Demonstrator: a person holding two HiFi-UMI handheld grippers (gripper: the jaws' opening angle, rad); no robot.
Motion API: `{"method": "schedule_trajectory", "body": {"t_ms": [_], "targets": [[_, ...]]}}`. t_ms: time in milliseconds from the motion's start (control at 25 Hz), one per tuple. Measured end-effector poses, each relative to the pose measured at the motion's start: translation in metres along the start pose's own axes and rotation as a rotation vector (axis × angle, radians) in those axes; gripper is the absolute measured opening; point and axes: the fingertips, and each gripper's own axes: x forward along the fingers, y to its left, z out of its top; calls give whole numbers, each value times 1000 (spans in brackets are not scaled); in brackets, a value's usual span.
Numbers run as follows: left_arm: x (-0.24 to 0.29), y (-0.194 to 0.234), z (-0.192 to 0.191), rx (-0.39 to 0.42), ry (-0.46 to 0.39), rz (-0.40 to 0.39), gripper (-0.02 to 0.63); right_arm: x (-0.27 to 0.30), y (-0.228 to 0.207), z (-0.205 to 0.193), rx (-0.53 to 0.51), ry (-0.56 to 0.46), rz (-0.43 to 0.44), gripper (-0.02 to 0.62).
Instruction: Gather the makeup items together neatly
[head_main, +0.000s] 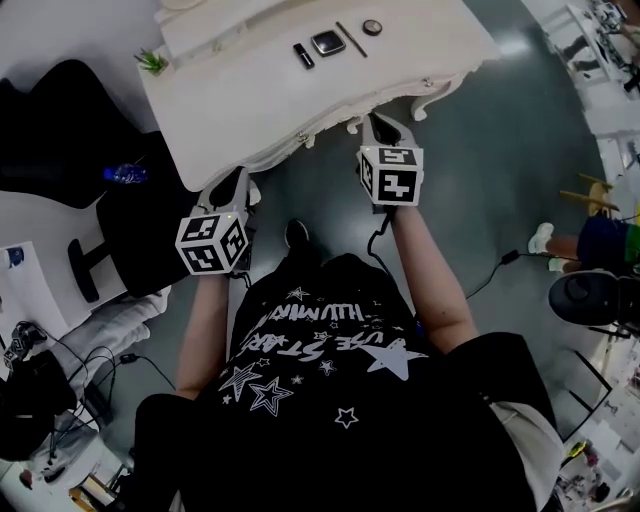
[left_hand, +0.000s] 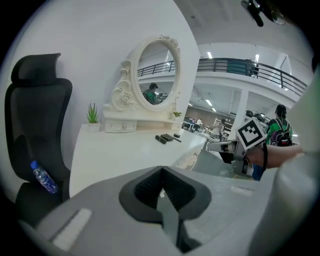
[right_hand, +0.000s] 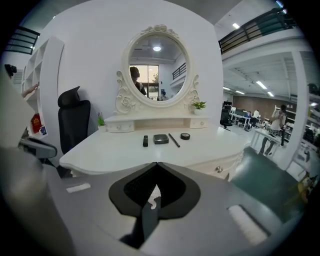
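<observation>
My right gripper (right_hand: 155, 169) has its jaws pressed together with nothing between them, and the left gripper (left_hand: 161, 174) is the same: tips meeting, empty. Both hang short of the front edge of the tabletop (right_hand: 112, 150), over the floor, well apart from anything to grasp.

The makeup items lie toward the back edge, just in front of the base of the mirror (right_hand: 157, 70), in a loose row. A black tube (right_hand: 145, 141) is at the left end and a square compact (right_hand: 160, 139) is beside it. Next comes a thin pencil (right_hand: 174, 140) lying at a slant, then a small round pot (right_hand: 185, 136) at the right end. None touches another. I take the tube for a lipstick, though it is too small from here to be sure.

So I judge the task as not begun — nothing is grouped, and no item is held or nudged. All of it is left: bring the jaws in over the tabletop, open them, and draw the four pieces into one tidy cluster — most likely around the compact, which sits near the middle of the row.
</observation>
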Motion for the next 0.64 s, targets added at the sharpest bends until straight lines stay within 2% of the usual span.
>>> {"method": "schedule_trajectory", "body": {"t_ms": [200, 360, 640], "targets": [[-8, -31, -16, 9, 17, 30, 2, -36, -19, -33, 3, 21, 12, 28], [-20, -68, -32, 31, 29, 22, 2, -73, -39, -51, 10, 6, 11, 28], [-41, -137, -45, 66, -5, 16, 2, -140, -68, -79, 14, -26, 17, 28]]}}
